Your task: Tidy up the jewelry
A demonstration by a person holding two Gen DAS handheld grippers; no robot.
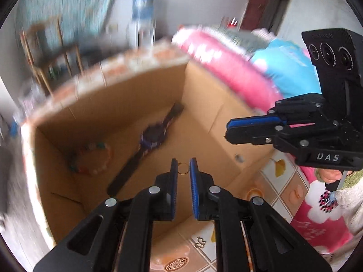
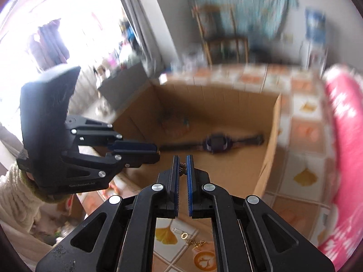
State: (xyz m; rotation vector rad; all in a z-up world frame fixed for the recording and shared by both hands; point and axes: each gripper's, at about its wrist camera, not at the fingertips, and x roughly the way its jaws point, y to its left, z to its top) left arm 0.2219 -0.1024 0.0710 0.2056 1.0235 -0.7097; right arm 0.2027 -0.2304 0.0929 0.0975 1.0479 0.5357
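I had both grippers over the open brown cardboard box (image 1: 204,104). My left gripper (image 1: 183,170) pinched a thin gold ring (image 1: 183,169); my right gripper (image 2: 182,167) pinched a small bronze butterfly charm (image 2: 182,168). Inside lay 1 dark strapped wristwatch (image 2: 215,145) and a blurred beaded bracelet (image 1: 90,158), with bare floor between. Gold pieces (image 2: 192,241) sat half-hidden on the tiled tabletop (image 2: 304,158).
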